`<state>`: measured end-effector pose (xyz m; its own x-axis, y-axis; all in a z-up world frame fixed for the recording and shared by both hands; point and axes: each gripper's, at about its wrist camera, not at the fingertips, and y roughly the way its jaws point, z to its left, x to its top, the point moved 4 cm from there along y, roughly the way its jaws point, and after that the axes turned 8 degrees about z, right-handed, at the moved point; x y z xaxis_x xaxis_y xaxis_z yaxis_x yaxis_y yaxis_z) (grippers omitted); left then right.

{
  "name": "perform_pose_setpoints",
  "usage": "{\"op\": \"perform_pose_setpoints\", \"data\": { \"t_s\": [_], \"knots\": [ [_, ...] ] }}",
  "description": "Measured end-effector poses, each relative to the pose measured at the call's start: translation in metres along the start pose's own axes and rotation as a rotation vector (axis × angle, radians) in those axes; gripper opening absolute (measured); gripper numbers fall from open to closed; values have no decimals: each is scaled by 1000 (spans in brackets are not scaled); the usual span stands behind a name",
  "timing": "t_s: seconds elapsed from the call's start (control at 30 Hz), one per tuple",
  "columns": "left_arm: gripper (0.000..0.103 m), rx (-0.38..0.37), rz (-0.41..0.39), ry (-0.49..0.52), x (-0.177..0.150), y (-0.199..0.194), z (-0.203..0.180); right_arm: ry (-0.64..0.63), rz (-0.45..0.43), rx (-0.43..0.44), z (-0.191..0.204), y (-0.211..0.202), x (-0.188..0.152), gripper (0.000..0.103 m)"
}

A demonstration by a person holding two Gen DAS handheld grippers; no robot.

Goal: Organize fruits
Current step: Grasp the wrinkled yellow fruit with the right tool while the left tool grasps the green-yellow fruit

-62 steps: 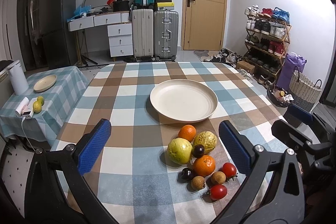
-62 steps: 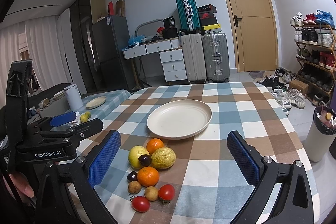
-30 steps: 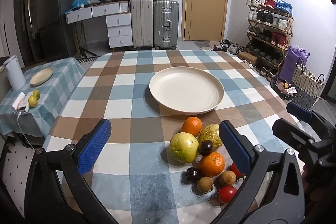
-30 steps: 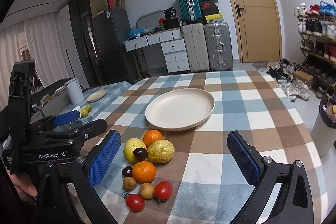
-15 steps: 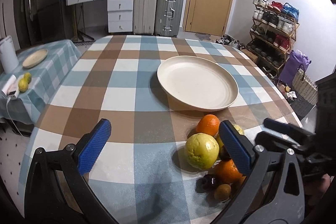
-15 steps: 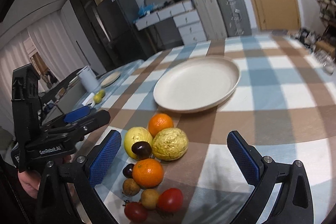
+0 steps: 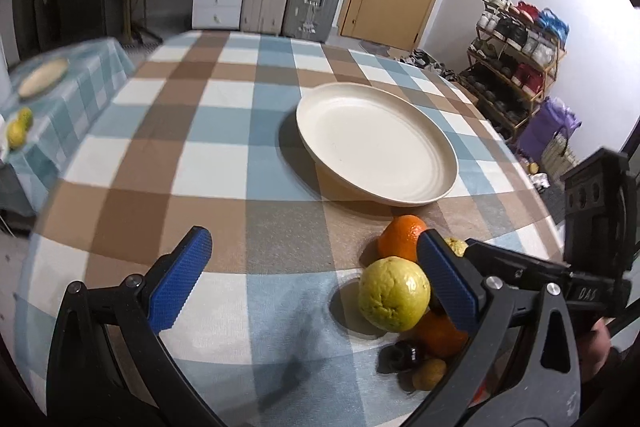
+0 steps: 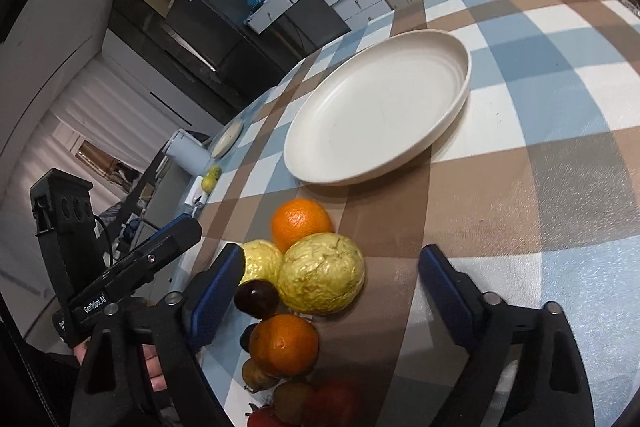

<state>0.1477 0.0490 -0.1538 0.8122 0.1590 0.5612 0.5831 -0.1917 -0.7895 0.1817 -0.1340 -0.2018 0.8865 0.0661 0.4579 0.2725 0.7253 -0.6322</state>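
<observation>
While nothing lies on it yet: the round cream shallow plate is bare, so the sorting looks unstarted.
Fruit position: all of it sits clustered on the blue, brown and white checked tablecloth, just in front of the plate, none touching it.
Left to do: by my judgement, every piece has yet to be carried to the plate.
Left gripper: spread wide and empty, low over the cloth; its right pad stands in front of the pile beside the smooth yellow-green round guava.
Right gripper: spread wide and empty, straddling the wrinkled pale yellow guava.
Skins: the far glossy orange tangerine and the near orange tangerine are dimpled and firm-looking; the dark purple round fruit is smooth and small.
Small pieces: brownish round fruits and red tomatoes at the near edge, blurred and partly hidden.
Handling guess: the round shapes may roll once neighbours are lifted away.
</observation>
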Motion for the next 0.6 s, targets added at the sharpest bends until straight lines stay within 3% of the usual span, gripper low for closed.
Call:
{"op": "perform_pose_setpoints", "data": {
  "t_s": [0.13, 0.2, 0.37, 0.6],
  "knots": [
    [102, -5, 14, -27, 2, 7, 5, -8, 19, -29, 2, 3, 3, 82],
    [102, -2, 15, -25, 3, 9, 6, -12, 33, -36, 2, 6, 3, 69],
    [102, 1, 27, -37, 3, 14, 12, -45, 45, -13, 9, 10, -3, 48],
    [102, 2, 40, -68, -4, 12, 17, -29, 24, 3, 6, 8, -4, 47]
  ]
}}
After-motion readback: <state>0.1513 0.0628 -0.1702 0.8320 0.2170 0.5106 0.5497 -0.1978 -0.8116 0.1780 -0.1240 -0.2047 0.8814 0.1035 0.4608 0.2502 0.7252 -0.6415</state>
